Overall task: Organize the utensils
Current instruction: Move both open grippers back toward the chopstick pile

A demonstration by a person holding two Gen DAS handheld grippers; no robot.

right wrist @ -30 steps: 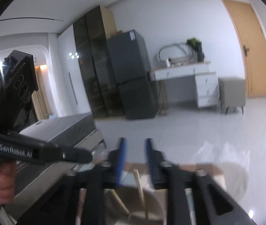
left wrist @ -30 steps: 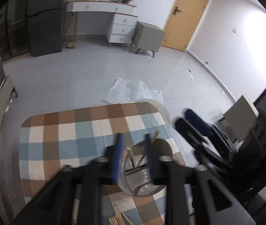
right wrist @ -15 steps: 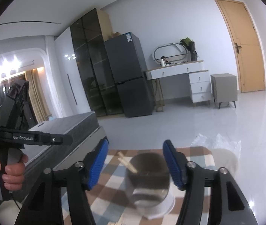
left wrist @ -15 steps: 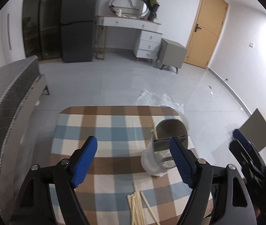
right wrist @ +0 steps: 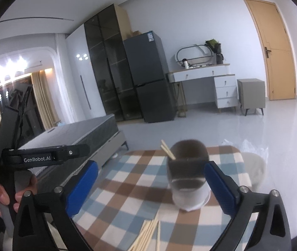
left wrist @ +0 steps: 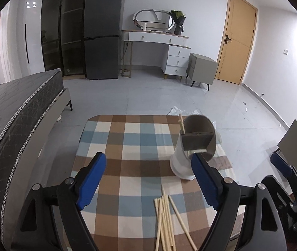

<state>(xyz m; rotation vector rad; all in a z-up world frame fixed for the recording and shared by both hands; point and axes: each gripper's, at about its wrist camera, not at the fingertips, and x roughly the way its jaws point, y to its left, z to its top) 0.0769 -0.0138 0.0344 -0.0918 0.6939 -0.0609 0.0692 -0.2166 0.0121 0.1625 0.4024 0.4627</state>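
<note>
A white utensil holder with a grey divided inside (left wrist: pixel 192 146) stands on the checked tablecloth (left wrist: pixel 131 146) at the right, with chopsticks (left wrist: pixel 181 123) standing in it. It also shows in the right wrist view (right wrist: pixel 188 179). A bundle of loose wooden chopsticks (left wrist: pixel 166 219) lies on the cloth near the front edge, and shows in the right wrist view (right wrist: pixel 148 234). My left gripper (left wrist: pixel 148 179) is open and empty above the cloth, behind the bundle. My right gripper (right wrist: pixel 148 188) is open and empty, facing the holder.
A dark mattress on a bed frame (left wrist: pixel 16 121) runs along the table's left side. A white round stool (right wrist: pixel 253 167) stands beyond the table's far right corner. Plastic wrap (left wrist: pixel 186 113) lies on the floor behind the table.
Both grippers went from narrow jaws to wide open and drew back from the holder. The chopsticks now stand in the holder, and the loose bundle has come into view.
</note>
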